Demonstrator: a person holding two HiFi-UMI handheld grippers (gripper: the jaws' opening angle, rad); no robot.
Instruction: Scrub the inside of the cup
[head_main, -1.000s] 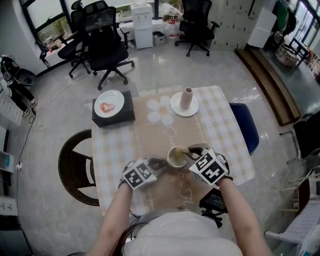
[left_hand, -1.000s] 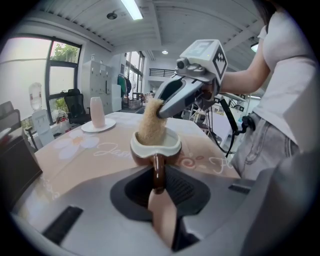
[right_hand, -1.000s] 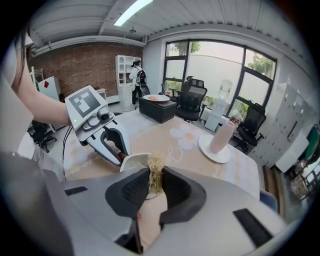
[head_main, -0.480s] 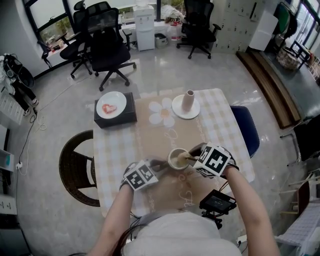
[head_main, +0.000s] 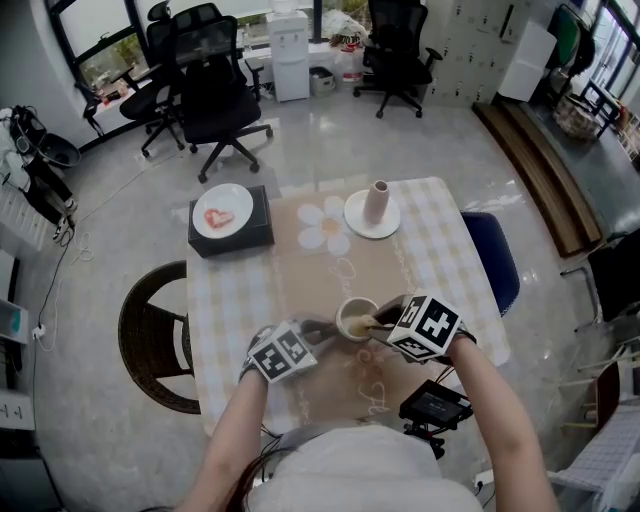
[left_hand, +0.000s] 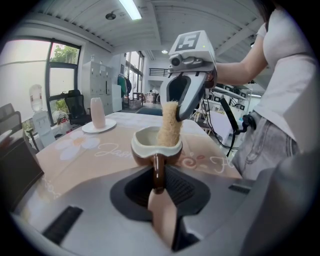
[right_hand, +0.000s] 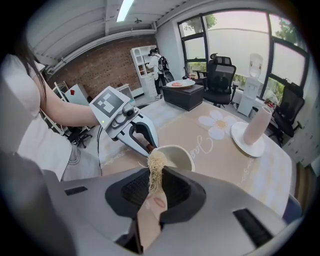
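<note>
Since a second ago my right gripper (right_hand: 155, 182) has swung out a little to the right and tipped over. The scrubber end is still in the cup, and the left side has barely shifted.

Left gripper (left_hand: 157, 182): fingers pinched on the cup's brown handle (left_hand: 158, 170), and the grip looks square from its own view.

Cup (head_main: 354, 320): brown outside, cream inside, upright. It looks to be resting on the surface (head_main: 330, 265) near my edge, between the two grippers, with its mouth open upward.

Scrubber (left_hand: 169, 125): a pale fibrous stick leaning into the cup from the right. Its lower end is below the rim against the near inner wall. I can't see whether it reaches the bottom.

Right gripper: fingers pressed together on the scrubber's upper end, with loose fibres sticking out at the pinch.

Step in hand, as I judge it, is scrubbing, mid-stroke. To do it well:
- Keep the left pinch firm so the cup doesn't twist about its handle or tip toward the push.
- Keep the cup base flat on the surface.
- Press the scrubber sideways into the wall and work round the rim in short circles, then push down for the floor of the cup.
- The stick looks soft and is held far from its working end, so it will likely bend. Go light and slow rather than hard.
- Watch that the right fingers don't knock the rim.
</note>
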